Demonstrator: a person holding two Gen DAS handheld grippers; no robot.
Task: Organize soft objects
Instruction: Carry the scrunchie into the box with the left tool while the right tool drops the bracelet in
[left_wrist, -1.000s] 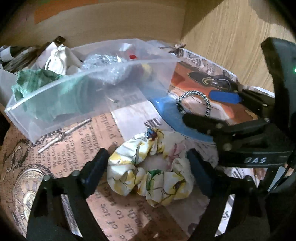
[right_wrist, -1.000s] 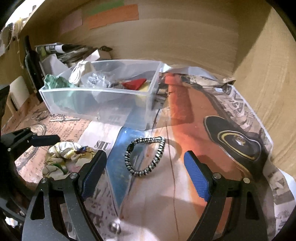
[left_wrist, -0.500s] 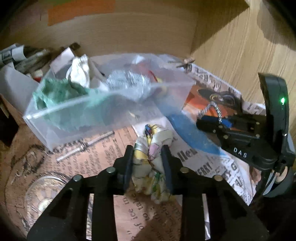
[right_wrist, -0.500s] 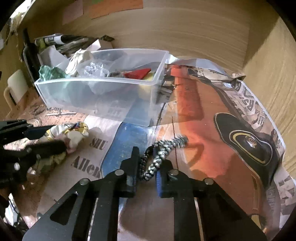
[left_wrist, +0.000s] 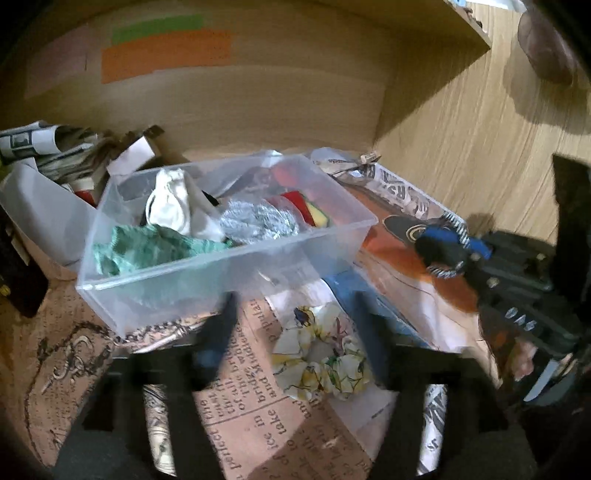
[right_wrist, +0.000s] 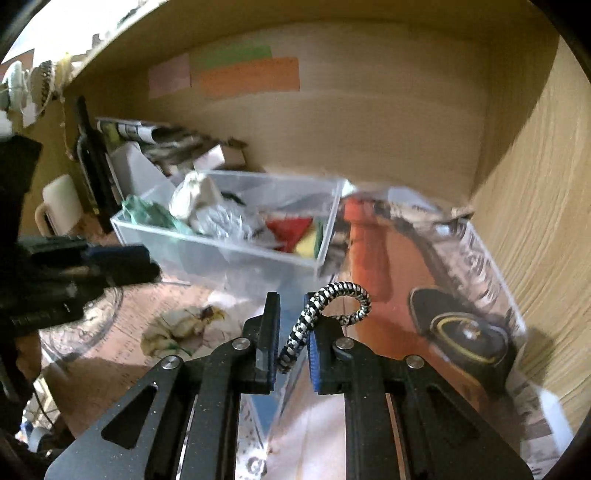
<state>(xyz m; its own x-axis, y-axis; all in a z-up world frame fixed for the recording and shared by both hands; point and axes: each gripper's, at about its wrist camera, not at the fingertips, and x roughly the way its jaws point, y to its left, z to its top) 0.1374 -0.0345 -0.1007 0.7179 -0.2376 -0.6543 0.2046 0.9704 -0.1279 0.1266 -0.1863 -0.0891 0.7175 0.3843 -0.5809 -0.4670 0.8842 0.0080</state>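
A floral yellow-and-white scrunchie (left_wrist: 322, 353) lies on the newspaper between my left gripper's (left_wrist: 295, 321) open, blurred fingers, touching neither; it also shows in the right wrist view (right_wrist: 181, 326). My right gripper (right_wrist: 291, 332) is shut on a black-and-white braided hair tie (right_wrist: 325, 314) and holds it above the paper; the hair tie also shows in the left wrist view (left_wrist: 448, 243). A clear plastic bin (left_wrist: 221, 266) (right_wrist: 236, 254) behind holds green cloth, a white cloth, silver foil and red and yellow pieces.
Newspaper sheets (left_wrist: 258, 406) cover the shelf floor. Wooden back wall with an orange paper strip (right_wrist: 251, 77) and a wooden side wall (right_wrist: 535, 221) at right. Rolled papers and boxes (left_wrist: 55, 155) stand at back left. A white mug (right_wrist: 59, 206) stands far left.
My left gripper has opened and let go of the scrunchie, which lies on the paper again. My right gripper has lifted the hair tie off the paper. Both views have risen.
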